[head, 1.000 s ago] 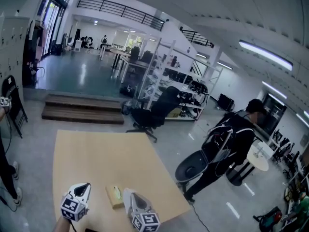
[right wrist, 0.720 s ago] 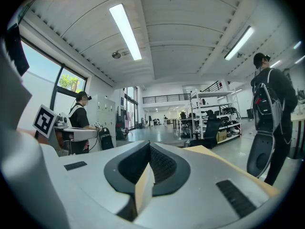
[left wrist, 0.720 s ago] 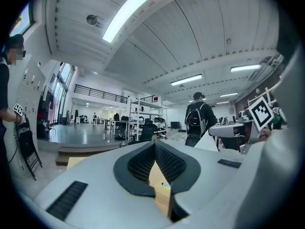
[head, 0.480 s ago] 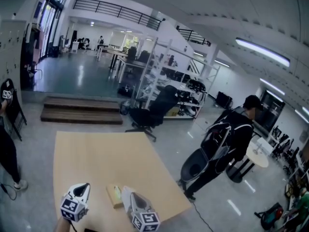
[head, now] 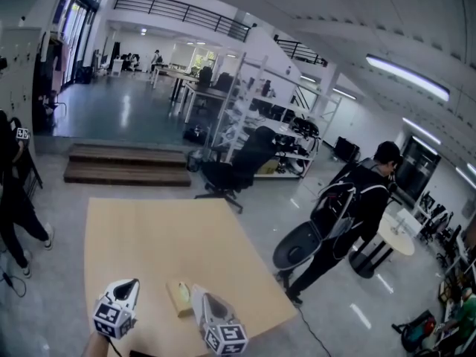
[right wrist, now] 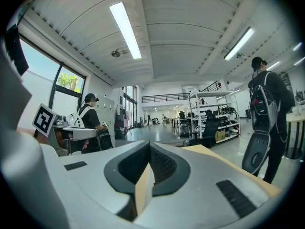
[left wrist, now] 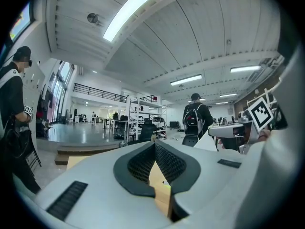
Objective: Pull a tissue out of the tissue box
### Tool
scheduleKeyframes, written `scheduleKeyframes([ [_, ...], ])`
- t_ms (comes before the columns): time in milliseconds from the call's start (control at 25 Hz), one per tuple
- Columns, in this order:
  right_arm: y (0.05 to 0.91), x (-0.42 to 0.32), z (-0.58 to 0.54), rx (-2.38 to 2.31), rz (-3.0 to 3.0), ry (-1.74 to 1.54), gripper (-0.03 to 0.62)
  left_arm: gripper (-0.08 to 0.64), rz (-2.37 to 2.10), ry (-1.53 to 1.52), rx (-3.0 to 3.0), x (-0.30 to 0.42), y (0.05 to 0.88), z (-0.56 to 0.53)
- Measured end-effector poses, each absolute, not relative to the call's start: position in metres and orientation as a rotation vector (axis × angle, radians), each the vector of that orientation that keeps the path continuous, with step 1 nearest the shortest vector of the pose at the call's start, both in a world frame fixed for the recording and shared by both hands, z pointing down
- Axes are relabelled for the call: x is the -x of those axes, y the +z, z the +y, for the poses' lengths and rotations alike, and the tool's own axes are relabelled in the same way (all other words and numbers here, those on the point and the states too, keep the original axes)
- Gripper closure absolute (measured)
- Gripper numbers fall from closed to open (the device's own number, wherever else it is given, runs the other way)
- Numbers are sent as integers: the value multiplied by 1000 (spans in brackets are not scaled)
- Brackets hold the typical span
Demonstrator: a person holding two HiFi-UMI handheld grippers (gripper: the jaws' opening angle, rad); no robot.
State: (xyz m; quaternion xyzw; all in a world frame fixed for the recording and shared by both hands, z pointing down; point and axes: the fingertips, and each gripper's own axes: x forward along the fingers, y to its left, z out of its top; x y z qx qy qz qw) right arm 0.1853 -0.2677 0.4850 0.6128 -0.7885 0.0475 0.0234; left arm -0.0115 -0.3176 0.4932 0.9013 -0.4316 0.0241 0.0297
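Wooden table [head: 149, 236], tissue box [head: 178, 298] between level left tongs [left wrist: 154, 145] and right tongs [right wrist: 148, 150], both pressed together

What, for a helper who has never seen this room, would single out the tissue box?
Find the light wooden table, then look at its near end. Between the left gripper and the right gripper lies the tissue box, a small flat tan box, the only loose thing on the tabletop.

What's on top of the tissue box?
Nothing lies on the small tan tissue box; only its pale top opening shows. A protruding tissue is too small to tell.
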Motion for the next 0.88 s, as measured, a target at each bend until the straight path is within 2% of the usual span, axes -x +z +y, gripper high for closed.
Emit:
scheduleKeyframes([
  [880, 484, -172, -270, -1885, -2434, 144, 586, 553, -1329, 77, -2769, 24, 494, -319],
])
